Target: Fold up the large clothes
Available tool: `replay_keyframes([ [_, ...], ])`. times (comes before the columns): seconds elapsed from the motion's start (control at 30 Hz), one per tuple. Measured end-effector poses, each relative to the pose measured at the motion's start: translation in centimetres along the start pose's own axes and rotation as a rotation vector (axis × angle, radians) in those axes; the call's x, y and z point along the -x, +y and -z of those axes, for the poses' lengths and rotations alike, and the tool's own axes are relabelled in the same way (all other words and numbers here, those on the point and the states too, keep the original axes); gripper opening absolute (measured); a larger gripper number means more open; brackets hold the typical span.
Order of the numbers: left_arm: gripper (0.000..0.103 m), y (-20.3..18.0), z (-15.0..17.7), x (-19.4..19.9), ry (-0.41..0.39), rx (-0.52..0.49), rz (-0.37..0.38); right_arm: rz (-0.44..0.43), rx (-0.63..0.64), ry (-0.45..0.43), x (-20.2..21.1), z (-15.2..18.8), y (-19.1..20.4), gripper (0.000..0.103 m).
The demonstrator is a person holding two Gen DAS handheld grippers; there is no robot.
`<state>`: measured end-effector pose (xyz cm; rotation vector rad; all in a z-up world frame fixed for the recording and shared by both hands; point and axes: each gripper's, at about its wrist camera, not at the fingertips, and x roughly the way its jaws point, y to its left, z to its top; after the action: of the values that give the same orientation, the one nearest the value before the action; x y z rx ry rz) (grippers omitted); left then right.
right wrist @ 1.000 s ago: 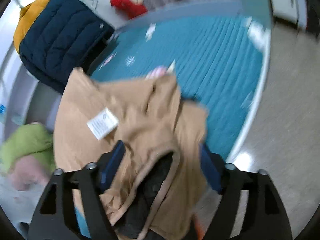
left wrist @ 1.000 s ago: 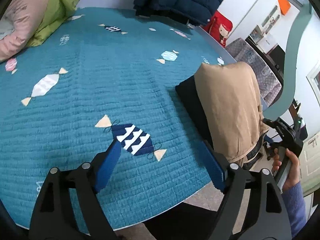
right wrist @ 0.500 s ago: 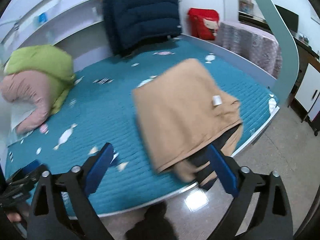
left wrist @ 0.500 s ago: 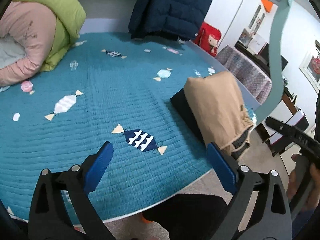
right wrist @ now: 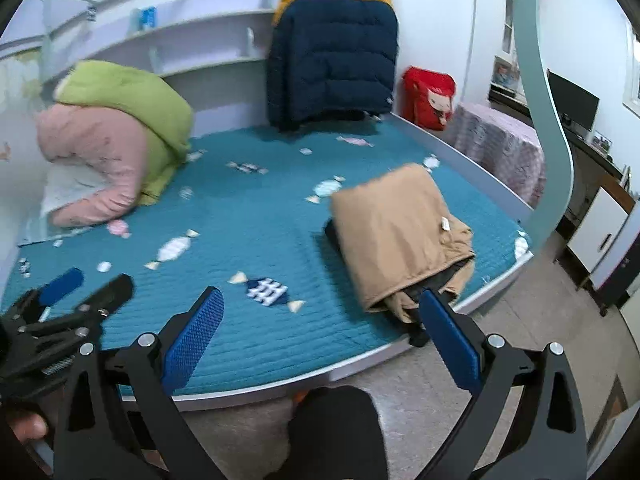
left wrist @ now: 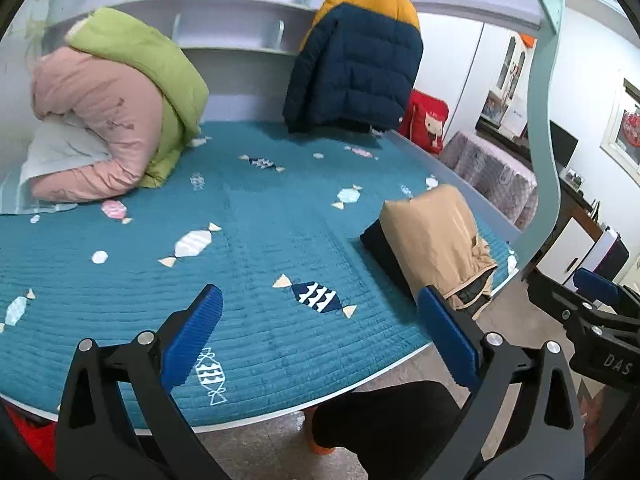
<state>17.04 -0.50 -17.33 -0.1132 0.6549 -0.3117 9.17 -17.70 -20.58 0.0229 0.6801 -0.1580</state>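
Left wrist view: your left gripper [left wrist: 318,322] has its jaws opening, near their widest, with nothing between them but the teal quilt [left wrist: 248,216] of the bed. The tan garment [left wrist: 434,236] lies folded at about 3 o'clock, close to the bed's near right edge, on top of something dark whose black edge shows along its left side and at its open end. It looks set there to leave the middle of the bed free for spreading a next piece. At 10 o'clock a pink coat [left wrist: 100,120] and a green coat [left wrist: 148,64] are heaped against the headboard; at 12 o'clock a navy and yellow puffer jacket [left wrist: 356,60] hangs, probably kept off the bed on purpose. Your right gripper [left wrist: 592,304] shows at 4 o'clock, beyond the bed's edge.

Right wrist view: your right gripper [right wrist: 320,322] is also opening, almost fully spread and empty. The tan garment [right wrist: 396,228] sits at 2 o'clock, a white label on its top, clear of both blue pads. Your left gripper [right wrist: 86,290] shows at 8 o'clock over the quilt. No basket or box is visible; the shelf [right wrist: 192,36] behind holds only small items too blurred to name
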Motion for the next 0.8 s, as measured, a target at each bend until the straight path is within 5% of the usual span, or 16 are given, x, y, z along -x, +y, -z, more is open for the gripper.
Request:
replay_keyframes([
  [0.3, 0.098, -0.3, -0.6, 7.1, -0.098, -0.019, -0.037, 0.019, 0.061, -0.164, 6.7, -0.7, 2.9, 0.095],
  [0.8, 0.098, -2.3, -1.2, 16.3, -0.279, -0.073, -0.129, -0.035, 0.100, -0.313, 13.6, -0.4, 3.6, 0.095],
])
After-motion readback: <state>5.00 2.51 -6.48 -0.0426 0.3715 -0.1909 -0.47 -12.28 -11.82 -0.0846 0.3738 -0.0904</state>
